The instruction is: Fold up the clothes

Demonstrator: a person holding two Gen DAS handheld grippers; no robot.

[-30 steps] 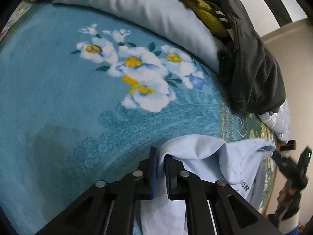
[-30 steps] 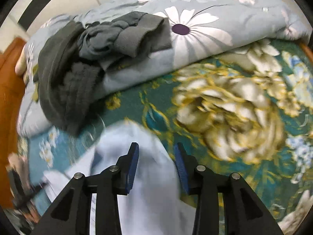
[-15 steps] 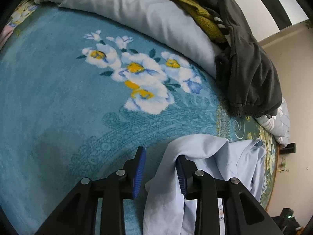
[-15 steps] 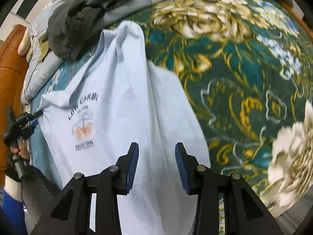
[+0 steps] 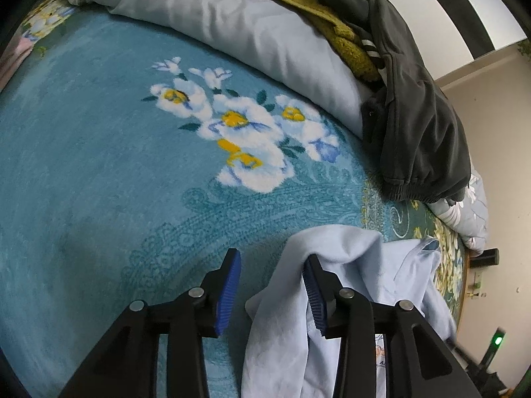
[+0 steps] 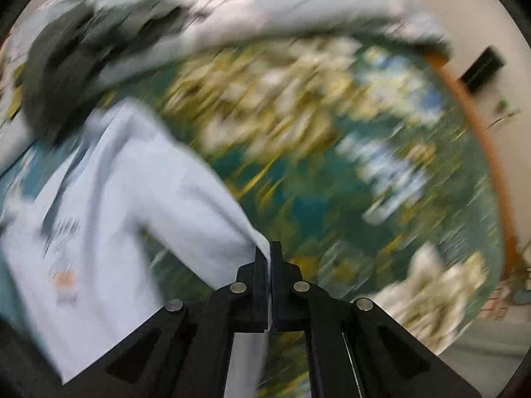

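Since a moment back, both ends of the job have changed: my left gripper (image 5: 272, 293) has let go of the pale blue T-shirt (image 5: 348, 285) and its jaws are opening, while my right gripper (image 6: 268, 265) has swung across and snapped shut on an edge of the same shirt.

On the left, a fold of the shirt drapes over the right-hand finger (image 5: 313, 293); nothing is pinched, and the gap shows mostly the teal floral blanket (image 5: 99, 165) on the bed. The bulk of the shirt lies to the right of and below that gripper, bunched.

On the right, though badly blurred, the closed pads clamp a thin strip of fabric. From there the shirt (image 6: 109, 215) runs away up and to the left, its printed chest well left of the jaws. So its long axis stretches from my right gripper toward my left.

I judge the right hand leads the next move; the left sits just beside loose cloth and would need to re-grip.
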